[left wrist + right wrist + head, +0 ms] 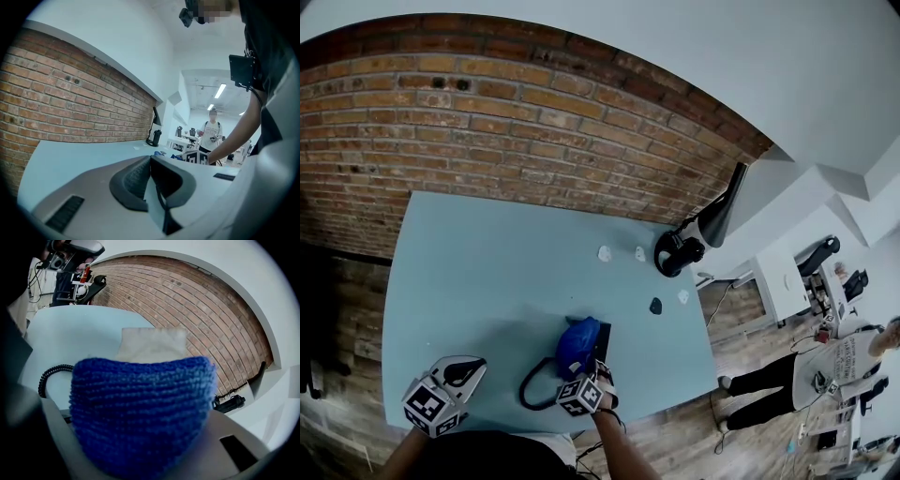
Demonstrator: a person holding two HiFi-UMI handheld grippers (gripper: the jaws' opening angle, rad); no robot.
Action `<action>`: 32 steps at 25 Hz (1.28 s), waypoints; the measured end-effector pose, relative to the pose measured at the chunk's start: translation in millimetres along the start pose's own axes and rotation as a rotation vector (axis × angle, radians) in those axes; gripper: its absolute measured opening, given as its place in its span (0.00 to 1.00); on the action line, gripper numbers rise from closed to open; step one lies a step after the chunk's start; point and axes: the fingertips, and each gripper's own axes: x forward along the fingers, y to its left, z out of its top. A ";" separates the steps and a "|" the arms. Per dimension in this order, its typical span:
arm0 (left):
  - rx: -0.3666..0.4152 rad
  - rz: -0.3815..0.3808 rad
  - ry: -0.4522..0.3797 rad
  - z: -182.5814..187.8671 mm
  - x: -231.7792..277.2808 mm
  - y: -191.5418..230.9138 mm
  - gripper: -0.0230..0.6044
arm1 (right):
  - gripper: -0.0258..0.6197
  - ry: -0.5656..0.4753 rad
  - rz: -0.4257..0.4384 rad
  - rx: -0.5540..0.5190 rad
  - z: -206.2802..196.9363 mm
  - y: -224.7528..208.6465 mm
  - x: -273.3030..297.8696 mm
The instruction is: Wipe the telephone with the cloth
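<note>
Telephone sits close to the table's near edge, a little right of the middle, and most of it is under the blue knitted cloth. My right tool is clamped on that cloth, and its own view is nearly all blue wool bunched between the jaws. The coiled black cord loops off to the left along the near edge. I'd call this mid-wipe: the cloth is pressed onto the set. I can't say how much of the set is already done, because nothing on its surface shows clean from dirty. I judge the sides and the cord end are left to wipe.

Left tool hangs by the near left corner, jaws together on nothing, well clear of the telephone.

The table is pale blue and matte. A few small scraps lie toward the far right, and a black desk lamp stands at the far right corner. The brick wall runs behind the table. There's wooden floor off to the right, and a person standing among desks.
</note>
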 end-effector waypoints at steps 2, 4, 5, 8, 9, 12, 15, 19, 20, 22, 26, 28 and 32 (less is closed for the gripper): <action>0.002 -0.003 0.001 1.0 0.6 -1.1 0.07 | 0.11 -0.002 0.002 0.004 -4.4 6.9 0.0; 0.004 -0.005 0.002 1.2 1.1 -2.6 0.07 | 0.11 -0.003 0.007 0.006 -9.1 14.1 -0.5; 0.005 -0.006 0.002 0.5 1.3 -3.4 0.07 | 0.11 -0.002 0.010 0.006 -11.0 17.5 -1.3; 0.007 -0.009 0.004 -1.3 1.4 -4.7 0.07 | 0.11 0.000 0.014 0.009 -14.7 25.3 -3.8; 0.008 -0.010 0.005 -1.7 1.3 -5.0 0.07 | 0.11 0.000 0.013 0.012 -15.4 27.3 -4.6; 0.007 -0.014 0.007 -4.6 1.0 -6.3 0.07 | 0.11 0.002 0.015 0.018 -16.7 31.9 -8.0; 0.009 -0.016 0.008 -5.7 1.0 -7.0 0.07 | 0.11 0.002 0.015 0.022 -20.8 38.5 -9.2; 0.006 -0.015 0.011 -6.8 -0.6 -7.6 0.07 | 0.11 0.010 0.012 0.070 -25.2 49.4 -18.8; 0.006 -0.014 0.011 -6.7 -0.9 -7.5 0.07 | 0.11 0.012 0.013 0.099 -26.3 51.8 -20.8; 0.007 -0.013 0.009 -6.0 -1.0 -6.9 0.07 | 0.11 0.010 0.013 0.150 -30.5 55.9 -22.5; 0.007 -0.012 0.008 -5.6 -0.9 -6.8 0.07 | 0.11 0.018 0.021 0.197 -38.7 66.1 -25.1; 0.005 -0.015 0.011 -5.4 -0.2 -7.8 0.07 | 0.12 0.028 0.058 0.239 -42.5 72.3 -27.1; -0.008 -0.007 0.009 -5.3 -2.4 -5.5 0.07 | 0.15 -0.062 0.325 0.722 -34.9 70.8 -38.8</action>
